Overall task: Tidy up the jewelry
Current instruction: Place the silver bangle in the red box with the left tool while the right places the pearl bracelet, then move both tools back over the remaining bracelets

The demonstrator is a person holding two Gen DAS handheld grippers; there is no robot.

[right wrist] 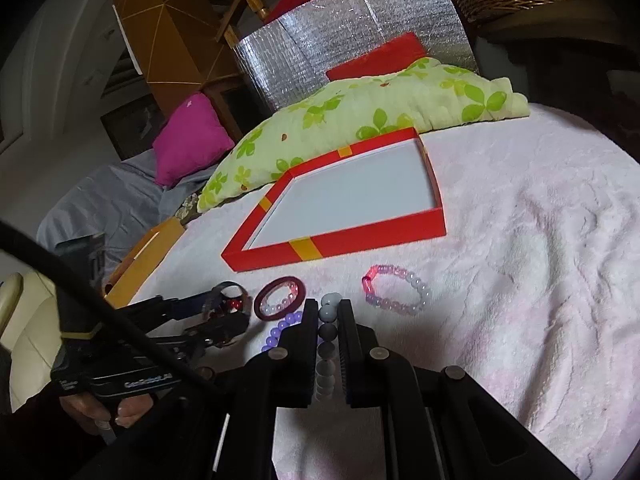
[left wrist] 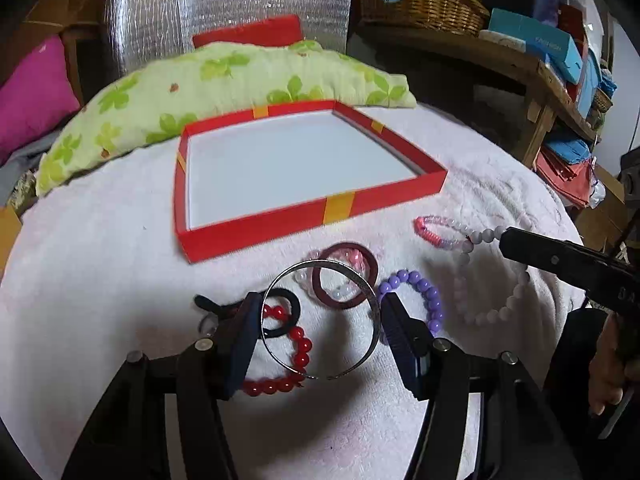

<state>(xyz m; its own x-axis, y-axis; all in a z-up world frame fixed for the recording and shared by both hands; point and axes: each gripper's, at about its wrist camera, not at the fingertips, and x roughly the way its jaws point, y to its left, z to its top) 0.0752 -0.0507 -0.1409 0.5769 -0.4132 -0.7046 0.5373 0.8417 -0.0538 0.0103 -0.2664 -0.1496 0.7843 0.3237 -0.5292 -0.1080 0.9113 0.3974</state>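
My left gripper (left wrist: 318, 312) is shut on a silver bangle (left wrist: 320, 268) and holds it above the blanket. Under it lie a red bead bracelet (left wrist: 298, 354), a black hair tie (left wrist: 294, 314), a maroon ring (left wrist: 344, 280) and a purple bead bracelet (left wrist: 424, 294). My right gripper (right wrist: 329, 306) is shut on a pale grey-pink bead bracelet (right wrist: 328, 312); it also shows in the left wrist view (left wrist: 496, 312), partly lifted. A pink and clear bead bracelet (right wrist: 396, 290) lies to the right. The red box (left wrist: 256, 220) with a white floor stands empty beyond.
A pale pink blanket (right wrist: 520, 260) covers the surface. A green leaf-print quilt (left wrist: 224, 80) lies behind the box. A magenta cushion (left wrist: 32, 92) is at the far left. Shelves with a wicker basket (left wrist: 428, 4) and boxes stand at the right.
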